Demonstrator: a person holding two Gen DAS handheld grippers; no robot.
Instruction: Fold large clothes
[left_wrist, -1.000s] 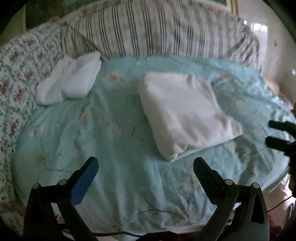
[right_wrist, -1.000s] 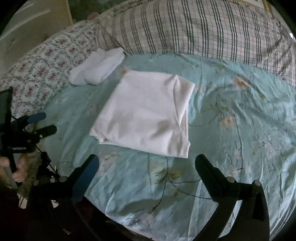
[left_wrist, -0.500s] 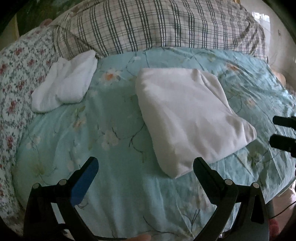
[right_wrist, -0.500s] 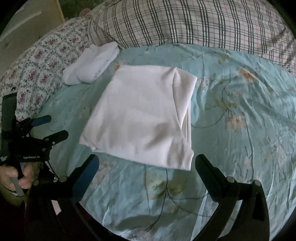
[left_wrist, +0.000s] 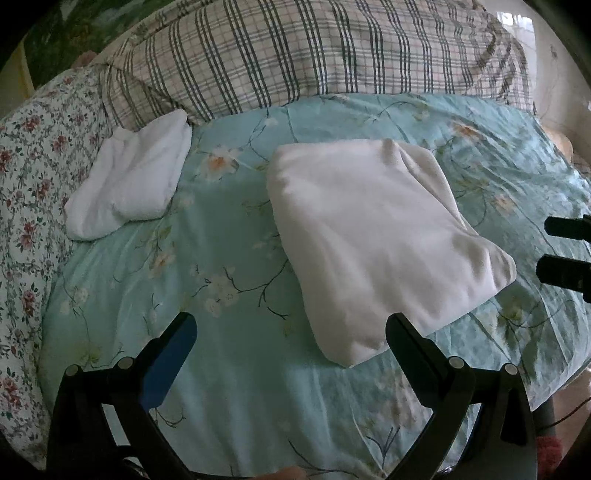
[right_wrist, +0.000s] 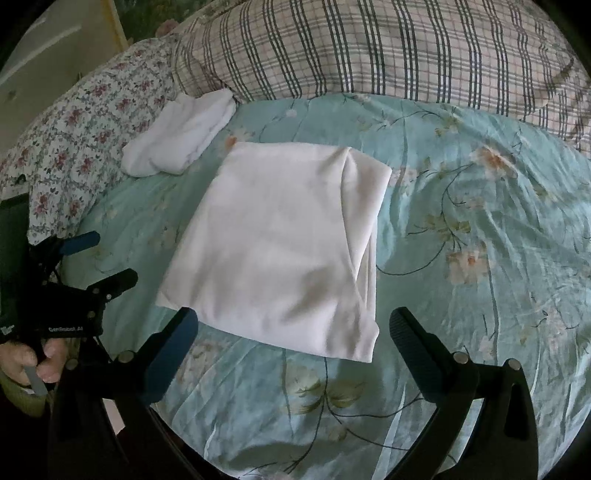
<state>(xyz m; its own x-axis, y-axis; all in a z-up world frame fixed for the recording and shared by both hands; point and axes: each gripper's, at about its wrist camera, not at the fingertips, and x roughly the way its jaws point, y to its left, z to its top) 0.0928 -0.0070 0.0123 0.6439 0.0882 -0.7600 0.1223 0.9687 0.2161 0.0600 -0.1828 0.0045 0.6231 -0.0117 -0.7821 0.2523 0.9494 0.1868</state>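
A white garment (left_wrist: 373, 236) (right_wrist: 284, 243) lies folded into a neat rectangle in the middle of the turquoise floral bedspread (left_wrist: 221, 258) (right_wrist: 461, 221). My left gripper (left_wrist: 291, 332) hovers open just short of the garment's near left corner, nothing between its fingers. My right gripper (right_wrist: 293, 326) stands open over the garment's near edge, holding nothing. In the left wrist view the right gripper's fingers (left_wrist: 565, 267) show at the right edge. In the right wrist view the left gripper (right_wrist: 99, 258) is seen at the left, held by a hand (right_wrist: 29, 363).
A second folded white cloth (left_wrist: 129, 181) (right_wrist: 181, 136) lies at the back left beside a floral pillow (left_wrist: 26, 177) (right_wrist: 85, 122). A plaid pillow (left_wrist: 314, 55) (right_wrist: 369, 48) runs along the back. The bed's edge drops off at the front and right.
Both grippers have moved forward over the bed toward the folded garment, which now looks larger and closer. They stay open. The garment has not moved.
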